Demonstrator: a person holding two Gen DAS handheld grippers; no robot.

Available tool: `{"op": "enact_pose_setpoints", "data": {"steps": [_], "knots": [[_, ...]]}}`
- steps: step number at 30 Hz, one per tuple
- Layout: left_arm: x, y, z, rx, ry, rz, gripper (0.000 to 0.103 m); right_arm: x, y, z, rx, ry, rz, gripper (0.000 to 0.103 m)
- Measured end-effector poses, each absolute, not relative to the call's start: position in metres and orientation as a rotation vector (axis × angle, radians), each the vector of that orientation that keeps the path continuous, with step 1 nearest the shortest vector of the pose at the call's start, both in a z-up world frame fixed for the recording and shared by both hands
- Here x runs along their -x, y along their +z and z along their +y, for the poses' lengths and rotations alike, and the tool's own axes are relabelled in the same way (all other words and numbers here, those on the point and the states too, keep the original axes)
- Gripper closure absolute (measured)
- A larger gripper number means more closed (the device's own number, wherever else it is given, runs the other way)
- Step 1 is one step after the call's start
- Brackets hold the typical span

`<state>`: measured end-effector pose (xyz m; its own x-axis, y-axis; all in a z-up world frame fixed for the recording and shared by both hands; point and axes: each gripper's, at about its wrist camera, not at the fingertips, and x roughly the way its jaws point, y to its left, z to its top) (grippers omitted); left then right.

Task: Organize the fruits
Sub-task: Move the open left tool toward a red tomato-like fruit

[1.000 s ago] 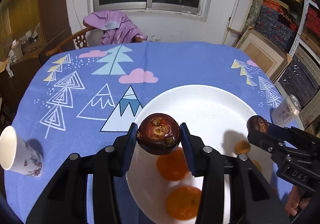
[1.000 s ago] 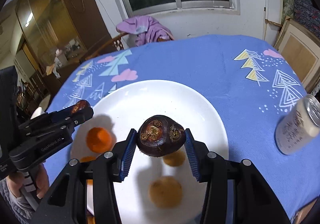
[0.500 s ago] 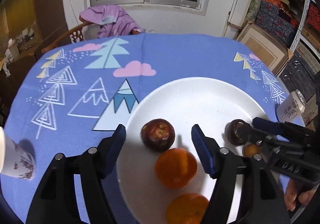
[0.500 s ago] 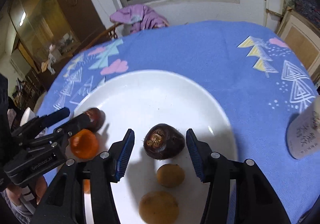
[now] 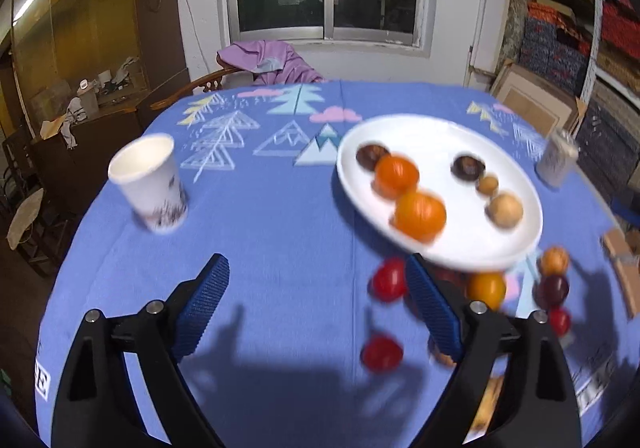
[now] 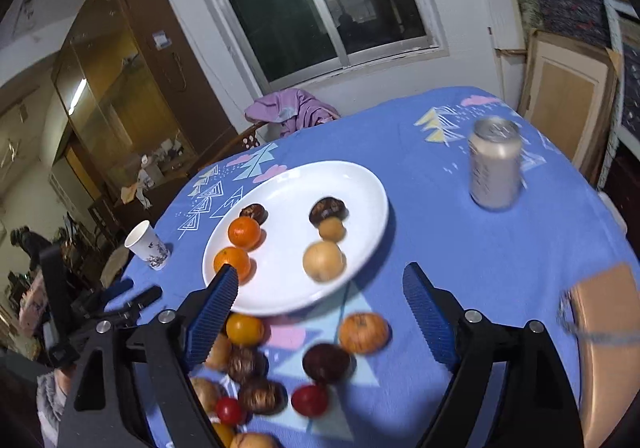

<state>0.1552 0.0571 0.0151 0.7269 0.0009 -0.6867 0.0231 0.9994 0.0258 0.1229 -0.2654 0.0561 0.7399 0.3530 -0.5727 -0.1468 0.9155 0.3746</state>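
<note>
Six fruits sit on the plate (image 6: 360,184); roughly a dozen loose fruits (image 6: 326,362) lie on the bench near it, not yet sorted. Left tool (image 5: 316,304) and right tool (image 6: 320,312) are both spread, empty.

Six fruits (image 6: 323,261) lie on the white plate (image 6: 360,184); others scattered beside it.

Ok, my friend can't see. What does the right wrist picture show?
A white plate on a blue tablecloth holds six fruits: two oranges, two dark ones and two tan ones. The open, empty right claw hangs over more loose fruit in front of the plate. A can stands to the right and a paper cup to the left.
</note>
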Motion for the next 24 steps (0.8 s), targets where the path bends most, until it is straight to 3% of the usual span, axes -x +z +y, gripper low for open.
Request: {"op": "enact_pose_setpoints", "data": {"steps": [5, 13, 15, 17, 24], "knots": [[-0.126, -0.017, 0.047, -0.115, 0.003, 0.766, 0.015, -0.101, 0.030, -0.286, -0.377, 0.245, 0.704, 0.018], [-0.125, -0.024, 0.032, -0.180, -0.055, 0.758, 0.016, -0.102, 0.026, -0.278, -0.328, 0.233, 0.707, 0.018], [-0.128, -0.025, 0.031, -0.175, -0.072, 0.774, 0.023, -0.102, 0.025, -0.272, -0.303, 0.234, 0.711, 0.017], [-0.134, -0.029, 0.031, -0.167, -0.095, 0.802, 0.043, -0.102, 0.023, -0.267, -0.282, 0.232, 0.717, 0.017], [-0.135, -0.033, 0.023, -0.155, -0.172, 0.824, 0.054, -0.102, 0.019, -0.264, -0.257, 0.222, 0.733, 0.017]]}}
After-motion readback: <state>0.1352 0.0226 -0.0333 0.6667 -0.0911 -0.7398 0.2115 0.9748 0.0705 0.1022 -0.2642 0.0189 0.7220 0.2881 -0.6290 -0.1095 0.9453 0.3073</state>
